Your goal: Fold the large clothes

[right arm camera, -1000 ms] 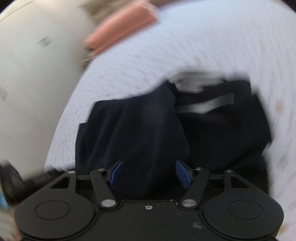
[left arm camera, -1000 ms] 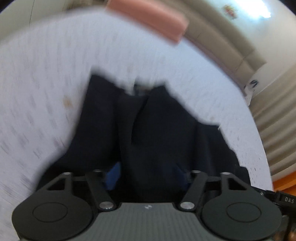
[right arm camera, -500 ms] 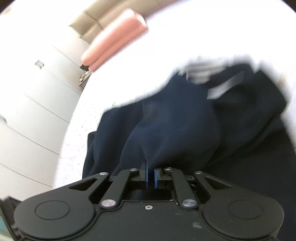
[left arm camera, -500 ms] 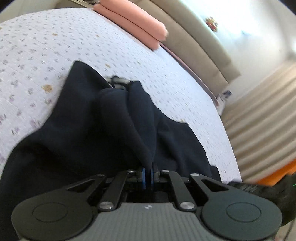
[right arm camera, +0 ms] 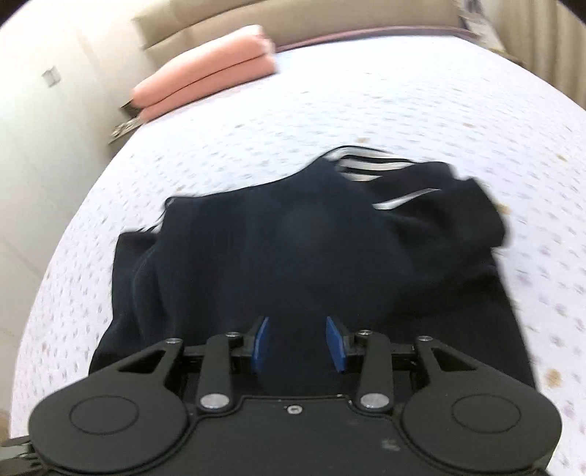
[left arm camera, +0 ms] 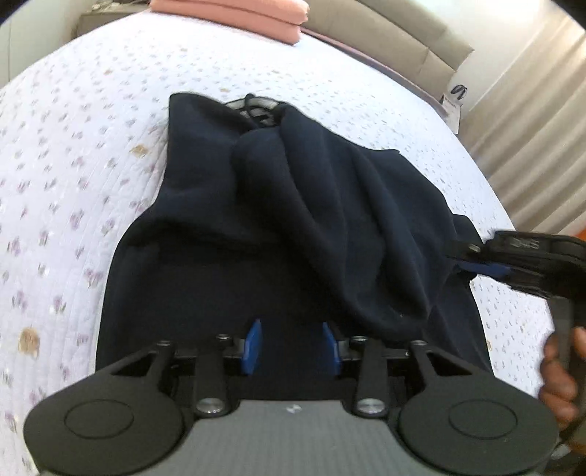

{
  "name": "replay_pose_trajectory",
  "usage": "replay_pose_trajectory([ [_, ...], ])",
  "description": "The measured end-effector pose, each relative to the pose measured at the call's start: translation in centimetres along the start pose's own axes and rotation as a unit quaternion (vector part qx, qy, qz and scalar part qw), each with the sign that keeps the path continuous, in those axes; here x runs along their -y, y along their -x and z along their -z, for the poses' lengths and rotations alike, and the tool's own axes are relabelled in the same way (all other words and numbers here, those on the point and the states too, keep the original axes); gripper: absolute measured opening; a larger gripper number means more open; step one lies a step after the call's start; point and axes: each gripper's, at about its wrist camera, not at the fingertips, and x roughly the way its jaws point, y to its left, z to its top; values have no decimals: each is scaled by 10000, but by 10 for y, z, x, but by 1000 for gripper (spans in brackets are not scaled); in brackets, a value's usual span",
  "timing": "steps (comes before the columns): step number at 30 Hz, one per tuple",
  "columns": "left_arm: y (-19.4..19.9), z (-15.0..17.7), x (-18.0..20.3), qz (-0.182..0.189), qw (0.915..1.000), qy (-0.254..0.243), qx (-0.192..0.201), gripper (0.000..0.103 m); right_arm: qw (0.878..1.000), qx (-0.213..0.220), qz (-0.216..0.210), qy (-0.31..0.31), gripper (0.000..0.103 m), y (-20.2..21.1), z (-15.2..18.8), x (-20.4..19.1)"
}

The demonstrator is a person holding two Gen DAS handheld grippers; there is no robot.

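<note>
A dark navy garment [left arm camera: 293, 219] lies bunched on the white flowered bedspread [left arm camera: 73, 183]; a white-striped part shows at its far end in the right wrist view [right arm camera: 366, 164]. My left gripper [left arm camera: 291, 346] is open just above the garment's near edge, holding nothing. My right gripper [right arm camera: 298, 342] is open over the near part of the same garment [right arm camera: 311, 256], empty. It also shows in the left wrist view [left arm camera: 512, 263] at the garment's right edge, held by a hand.
A folded pink blanket [left arm camera: 234, 14] lies at the far end of the bed, also in the right wrist view [right arm camera: 205, 88]. A beige headboard [left arm camera: 403, 33] stands behind it. Curtains [left arm camera: 531, 128] hang at the right.
Half a second ago both grippers were shut on folds of the garment and lifting it. Now both are open and the cloth has dropped onto the bed.
</note>
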Motion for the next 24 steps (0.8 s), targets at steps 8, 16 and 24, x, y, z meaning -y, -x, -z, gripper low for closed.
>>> replay_pose_trajectory([
  [8,15,36,25,272,9914,-1138,-583,45,9890,-846,926,780,46,-67,23,-6],
  [16,24,76,8,125,9895,-1006,-1029,30,9983,-423,127,376,67,10,64,74],
  [24,71,116,5,-597,9899,-715,-1067,42,9949,-738,40,688,77,92,129,149],
])
